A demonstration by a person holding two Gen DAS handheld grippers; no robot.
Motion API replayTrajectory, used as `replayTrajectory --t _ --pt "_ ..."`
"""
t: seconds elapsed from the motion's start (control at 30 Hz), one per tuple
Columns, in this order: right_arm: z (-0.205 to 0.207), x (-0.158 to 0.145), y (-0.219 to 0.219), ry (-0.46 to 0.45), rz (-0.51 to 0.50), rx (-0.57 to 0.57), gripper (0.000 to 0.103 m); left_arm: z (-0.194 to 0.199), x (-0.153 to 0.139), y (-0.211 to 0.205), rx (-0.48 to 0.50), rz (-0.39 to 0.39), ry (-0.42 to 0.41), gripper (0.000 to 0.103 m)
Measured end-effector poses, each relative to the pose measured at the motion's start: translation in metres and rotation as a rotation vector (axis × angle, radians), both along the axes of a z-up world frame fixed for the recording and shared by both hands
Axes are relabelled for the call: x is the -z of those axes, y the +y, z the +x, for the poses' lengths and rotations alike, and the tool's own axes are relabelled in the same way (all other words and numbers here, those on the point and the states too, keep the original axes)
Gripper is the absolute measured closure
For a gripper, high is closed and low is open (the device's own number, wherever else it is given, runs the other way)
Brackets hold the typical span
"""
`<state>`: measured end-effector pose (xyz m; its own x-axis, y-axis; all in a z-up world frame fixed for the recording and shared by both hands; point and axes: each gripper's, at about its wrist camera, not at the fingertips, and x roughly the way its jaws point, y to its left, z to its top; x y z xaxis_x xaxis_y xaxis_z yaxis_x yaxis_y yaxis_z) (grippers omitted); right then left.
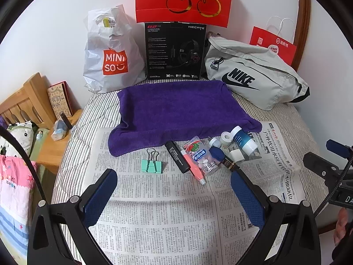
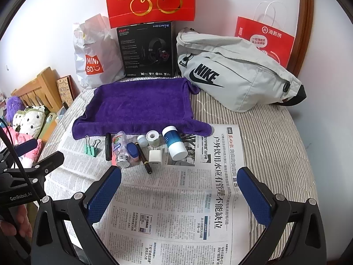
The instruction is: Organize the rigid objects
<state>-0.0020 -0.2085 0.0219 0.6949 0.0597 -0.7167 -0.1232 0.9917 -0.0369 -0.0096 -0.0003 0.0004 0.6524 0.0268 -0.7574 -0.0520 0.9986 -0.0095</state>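
Note:
A row of small items lies on the newspaper (image 1: 165, 209) in front of a purple towel (image 1: 181, 110): a green binder clip (image 1: 152, 165), a black stick (image 1: 177, 156), a pink tube (image 1: 195, 169), a clear candy bottle (image 1: 201, 154), a black-gold pen (image 1: 229, 163), a white charger cube (image 1: 237, 155), a tape roll (image 1: 226, 138) and a blue-white bottle (image 1: 243, 140). My left gripper (image 1: 173, 174) hovers open just short of the black stick. My right gripper (image 2: 179, 170) is open and empty, near the pen (image 2: 143, 156) and the bottle (image 2: 174, 142).
Against the back wall stand a Miniso bag (image 1: 110, 61), a black headset box (image 1: 174, 50), a grey Nike bag (image 1: 253, 77) and red paper bags (image 1: 183, 0). A wooden nightstand (image 1: 50, 145) sits left of the striped bed (image 2: 269, 137).

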Motion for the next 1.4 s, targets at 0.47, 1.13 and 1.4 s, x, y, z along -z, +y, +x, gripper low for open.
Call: replayTrajectory --t 0.47,1.13,1.4 --pt "0.000 -0.001 0.000 0.001 0.001 -0.002 0.000 0.001 0.001 0.001 0.000 0.001 0.007 0.000" --pt "0.020 0.013 -0.008 0.024 -0.001 0.007 0.000 0.037 0.036 0.023 -0.045 0.032 0.077 0.000" --pt "0.037 0.032 -0.016 0.065 -0.003 0.017 0.000 0.058 0.078 0.040 -0.077 0.019 0.141 0.000"
